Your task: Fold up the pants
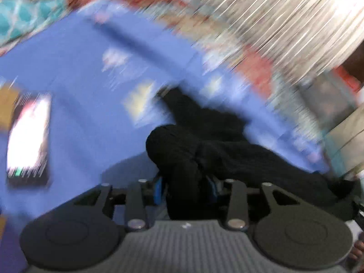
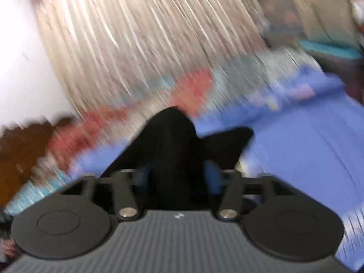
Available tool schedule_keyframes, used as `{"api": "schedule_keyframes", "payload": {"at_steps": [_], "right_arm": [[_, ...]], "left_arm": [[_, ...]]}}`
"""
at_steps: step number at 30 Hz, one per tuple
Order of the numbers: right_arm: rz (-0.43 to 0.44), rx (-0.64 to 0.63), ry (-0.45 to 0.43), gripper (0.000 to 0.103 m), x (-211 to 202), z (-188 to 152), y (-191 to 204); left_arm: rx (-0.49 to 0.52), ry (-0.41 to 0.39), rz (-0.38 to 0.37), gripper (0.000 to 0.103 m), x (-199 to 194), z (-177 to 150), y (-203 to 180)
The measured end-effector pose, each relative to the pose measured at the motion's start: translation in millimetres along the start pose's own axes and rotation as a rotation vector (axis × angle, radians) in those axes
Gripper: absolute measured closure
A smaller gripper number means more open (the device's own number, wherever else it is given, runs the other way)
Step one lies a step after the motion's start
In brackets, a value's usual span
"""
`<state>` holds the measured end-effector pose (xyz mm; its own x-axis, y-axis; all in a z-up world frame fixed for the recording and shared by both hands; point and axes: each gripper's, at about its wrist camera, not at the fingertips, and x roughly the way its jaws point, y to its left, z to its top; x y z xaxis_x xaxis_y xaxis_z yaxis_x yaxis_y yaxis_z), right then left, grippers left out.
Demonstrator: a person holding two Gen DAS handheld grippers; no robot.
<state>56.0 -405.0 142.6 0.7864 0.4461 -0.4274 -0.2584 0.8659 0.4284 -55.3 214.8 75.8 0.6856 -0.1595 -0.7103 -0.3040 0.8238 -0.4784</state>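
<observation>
Heavy motion blur streaks both fisheye views, smearing the pale curtain [image 2: 141, 41] and the blue sheet [image 1: 75, 72] into diagonal lines, while each gripper body stays sharp. A phone screen [image 1: 28, 134] glares white at left; a blown-out white patch fills the right view's upper left. Black pants [image 2: 173, 136] lose all detail. Edges curve strongly

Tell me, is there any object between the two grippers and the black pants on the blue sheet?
Nothing visible stands between them. The black fabric pants already lie between the fingers of the left gripper and of the right gripper. The phone with the lit screen lies apart on the blue sheet.
</observation>
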Motion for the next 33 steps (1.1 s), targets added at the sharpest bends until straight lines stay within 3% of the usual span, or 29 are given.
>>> {"api": "schedule_keyframes", "payload": {"at_steps": [2, 4, 9, 10, 12, 16, 20, 23, 24, 25, 26, 27, 28, 30, 33], "right_arm": [[-0.147, 0.044, 0.121, 0.038, 8.3, -37.5, -23.1], [-0.260, 0.116, 0.202, 0.038, 17.5, -53.7, -44.0], [-0.371, 0.149, 0.154, 0.038, 42.7, -24.2, -45.7], [-0.365, 0.134, 0.159, 0.037, 51.5, -20.2, -42.4], [-0.386, 0.100, 0.200, 0.034, 87.4, -12.6, -44.7], [-0.442, 0.019, 0.295, 0.033, 145.0, -9.0, -44.5], [-0.480, -0.043, 0.317, 0.033, 153.8, -2.9, -49.5], [-0.498, 0.147, 0.289, 0.033, 149.2, 10.4, -88.7], [-0.509, 0.219, 0.296, 0.033, 148.9, 10.3, -104.9], [-0.507, 0.275, 0.322, 0.036, 150.8, 7.1, -118.4], [-0.487, 0.318, 0.359, 0.055, 152.6, 1.9, -127.0], [-0.470, 0.342, 0.380, 0.066, 154.1, -2.9, -130.4], [-0.449, 0.341, 0.385, 0.096, 154.4, -2.8, -128.1], [-0.319, 0.416, 0.411, 0.096, 157.4, 8.8, -124.2], [-0.316, 0.398, 0.315, 0.097, 151.6, 60.1, -104.8]], "left_arm": [[-0.068, 0.106, 0.049, 0.061, 18.3, -27.3, 21.1], [-0.138, 0.166, 0.049, 0.055, 32.1, -43.1, 38.1], [-0.174, 0.127, 0.034, 0.038, 25.2, -38.0, 40.4], [-0.165, 0.116, 0.042, 0.030, 25.1, -36.1, 38.2], [-0.150, 0.113, 0.076, 0.025, 31.4, -35.3, 36.1], [-0.145, 0.168, 0.118, 0.030, 43.9, -35.6, 24.9], [-0.134, 0.173, 0.110, 0.035, 38.5, -37.9, 22.1], [-0.133, 0.171, 0.121, 0.031, 37.5, -36.0, 23.7], [-0.132, 0.177, 0.124, 0.037, 40.9, -34.5, 23.0], [-0.132, 0.184, 0.126, 0.055, 42.8, -34.1, 23.4], [-0.129, 0.195, 0.132, 0.065, 46.5, -32.4, 22.2], [-0.126, 0.210, 0.134, 0.075, 49.9, -29.9, 20.4], [-0.124, 0.213, 0.130, 0.078, 51.8, -23.8, 16.4], [-0.104, 0.181, 0.106, 0.080, 46.8, -0.5, 5.8], [-0.092, 0.096, 0.039, 0.080, 27.4, 53.4, -17.3]]}}
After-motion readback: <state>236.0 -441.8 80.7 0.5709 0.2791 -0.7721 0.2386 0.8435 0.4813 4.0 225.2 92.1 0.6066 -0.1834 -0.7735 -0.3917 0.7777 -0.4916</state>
